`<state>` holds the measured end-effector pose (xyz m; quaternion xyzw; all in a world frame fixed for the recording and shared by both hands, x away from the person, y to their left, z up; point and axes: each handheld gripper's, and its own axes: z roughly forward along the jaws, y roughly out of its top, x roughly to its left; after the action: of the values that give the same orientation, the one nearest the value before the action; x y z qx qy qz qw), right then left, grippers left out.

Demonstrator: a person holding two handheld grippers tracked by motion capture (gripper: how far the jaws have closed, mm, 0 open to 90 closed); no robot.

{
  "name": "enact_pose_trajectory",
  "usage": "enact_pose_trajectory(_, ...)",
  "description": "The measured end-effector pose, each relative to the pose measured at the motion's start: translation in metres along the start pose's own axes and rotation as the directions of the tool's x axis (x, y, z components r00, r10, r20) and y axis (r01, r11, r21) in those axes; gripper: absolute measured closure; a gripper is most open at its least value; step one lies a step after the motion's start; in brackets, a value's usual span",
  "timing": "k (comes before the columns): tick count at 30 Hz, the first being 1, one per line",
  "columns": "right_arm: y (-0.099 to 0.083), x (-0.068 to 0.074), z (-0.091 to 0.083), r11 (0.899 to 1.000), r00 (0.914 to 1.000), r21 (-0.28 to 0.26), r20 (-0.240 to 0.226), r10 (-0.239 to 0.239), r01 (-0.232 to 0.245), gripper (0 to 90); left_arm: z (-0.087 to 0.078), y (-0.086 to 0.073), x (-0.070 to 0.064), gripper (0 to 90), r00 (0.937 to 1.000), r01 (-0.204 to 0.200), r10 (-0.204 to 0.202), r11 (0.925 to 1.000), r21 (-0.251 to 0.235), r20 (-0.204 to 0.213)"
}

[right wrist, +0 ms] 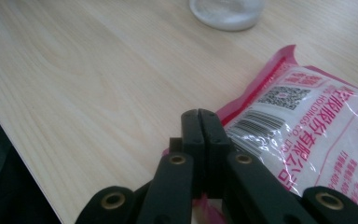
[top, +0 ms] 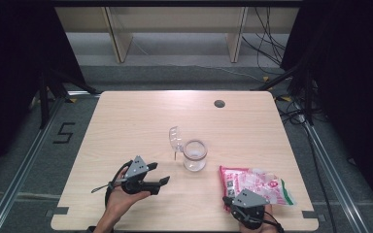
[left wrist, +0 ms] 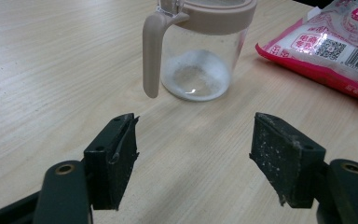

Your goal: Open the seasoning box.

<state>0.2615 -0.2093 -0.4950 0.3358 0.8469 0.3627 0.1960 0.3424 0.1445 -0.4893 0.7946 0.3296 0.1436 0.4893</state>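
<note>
Wooden table (top: pixel 126 121) fills the high view, with the glass jar (top: pixel 194 155) in the middle and the pink bag (top: pixel 255 183) at lower right. Seen from the left gripper (left wrist: pixel 193 158), jaws gape wide, aimed at the jar at top centre. Seen from the right gripper (right wrist: pixel 199 140), jaws pinch the bag's corner at the bottom; lift slowly so it won't slip.

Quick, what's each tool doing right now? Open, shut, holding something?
Left tool: open, holding nothing, facing the jar.
Right tool: shut, pinching the edge of the pink bag.
</note>
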Motion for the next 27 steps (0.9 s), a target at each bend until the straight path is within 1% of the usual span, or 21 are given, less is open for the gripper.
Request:
enact_pose_trajectory(1,-0.001,-0.001,-0.001,1.0,0.9998,0.008,0.012,-0.016,0.016,90.0,0.0,0.0,0.001,30.7,1.0,-0.002,0.002,1.0,0.006,-0.005)
enact_pose_trajectory(2,-0.002,-0.002,-0.002,1.0,0.9993,0.006,0.027,-0.026,0.026,90.0,0.0,-0.001,0.0,30.8,1.0,0.006,-0.006,1.0,0.0,-0.002)
enact_pose_trajectory(4,-0.006,-0.004,-0.006,1.0,0.9995,0.019,0.031,0.005,-0.006,90.0,-0.001,0.0,0.0,30.8,1.0,0.0,0.0,1.0,-0.001,-0.007)
enact_pose_trajectory(6,-0.008,-0.006,-0.007,1.0,0.9993,0.016,0.037,0.004,-0.005,90.0,-0.002,0.0,0.001,30.7,1.0,-0.001,0.001,1.0,-0.005,-0.002)
enact_pose_trajectory(7,-0.009,-0.007,-0.01,1.0,0.9989,0.019,0.043,0.018,-0.018,90.0,-0.003,0.0,0.002,30.8,0.9999,-0.013,0.013,0.9999,-0.007,-0.002)
enact_pose_trajectory(8,-0.01,-0.01,-0.011,1.0,0.9986,0.018,0.052,0.002,-0.003,90.0,-0.003,0.0,0.002,30.8,0.9999,-0.011,0.011,0.9999,-0.007,-0.003)
enact_pose_trajectory(9,-0.012,-0.012,-0.013,1.0,0.9981,0.017,0.061,0.009,-0.01,90.0,-0.002,-0.001,0.002,30.7,1.0,-0.005,0.005,0.9999,-0.013,-0.002)
enact_pose_trajectory(11,-0.014,-0.015,-0.016,0.999,0.9979,0.018,0.051,0.039,-0.04,90.0,-0.003,-0.001,0.002,30.8,0.9999,-0.013,0.013,0.9999,-0.004,-0.003)
enact_pose_trajectory(13,-0.016,-0.018,-0.019,0.998,0.9966,0.019,0.06,0.056,-0.057,90.0,-0.003,-0.001,0.002,30.8,1.0,-0.005,0.005,0.9999,-0.009,-0.006)
enact_pose_trajectory(14,-0.017,-0.02,-0.019,0.998,0.9966,0.014,0.064,0.052,-0.053,90.0,-0.003,-0.001,0.002,30.7,1.0,-0.007,0.007,0.9999,-0.009,-0.006)
enact_pose_trajectory(15,-0.018,-0.021,-0.021,0.997,0.995,0.018,0.068,0.073,-0.075,90.0,-0.004,-0.001,0.002,30.8,0.9999,-0.015,0.015,0.9999,-0.002,-0.007)
enact_pose_trajectory(16,-0.018,-0.021,-0.021,0.997,0.995,0.018,0.068,0.073,-0.075,90.0,-0.004,-0.001,0.002,30.8,0.9999,-0.014,0.014,0.9999,-0.003,-0.006)
enact_pose_trajectory(17,-0.019,-0.024,-0.021,0.998,0.9958,0.015,0.074,0.054,-0.056,90.0,-0.004,-0.001,0.001,30.7,0.9999,0.012,-0.012,0.9999,-0.003,-0.011)
enact_pose_trajectory(18,-0.019,-0.025,-0.022,0.997,0.9953,0.018,0.069,0.068,-0.07,90.0,-0.004,-0.001,0.002,30.8,1.0,0.0,0.0,1.0,-0.003,-0.009)
enact_pose_trajectory(19,-0.02,-0.027,-0.024,0.997,0.9939,0.019,0.079,0.077,-0.079,90.0,-0.004,-0.001,0.002,30.7,1.0,-0.002,0.002,1.0,-0.001,-0.009)
enact_pose_trajectory(20,-0.02,-0.027,-0.024,0.997,0.9939,0.019,0.079,0.077,-0.079,90.0,-0.004,-0.002,0.002,30.7,0.9999,0.01,-0.01,0.9999,-0.009,-0.01)
enact_pose_trajectory(22,-0.023,-0.031,-0.026,0.996,0.9919,0.015,0.093,0.087,-0.088,90.0,-0.005,-0.001,0.003,30.7,0.9998,-0.016,0.015,0.9999,-0.004,-0.008)
enact_pose_trajectory(24,-0.023,-0.033,-0.027,0.996,0.9916,0.016,0.092,0.091,-0.092,90.0,-0.005,-0.001,0.003,30.7,0.9999,-0.011,0.011,0.9999,-0.007,-0.004)
enact_pose_trajectory(25,-0.024,-0.034,-0.028,0.993,0.9894,0.025,0.087,0.116,-0.118,90.0,-0.005,-0.001,0.003,30.7,0.9999,-0.012,0.012,0.9999,-0.007,-0.003)
enact_pose_trajectory(26,-0.026,-0.037,-0.03,0.993,0.9889,0.014,0.095,0.114,-0.115,90.0,-0.005,-0.001,0.003,30.7,1.0,-0.008,0.008,0.9999,-0.011,-0.003)
enact_pose_trajectory(27,-0.026,-0.037,-0.032,0.987,0.9844,0.019,0.078,0.158,-0.16,90.0,-0.005,-0.001,0.003,30.7,1.0,-0.004,0.004,0.9999,-0.013,-0.003)
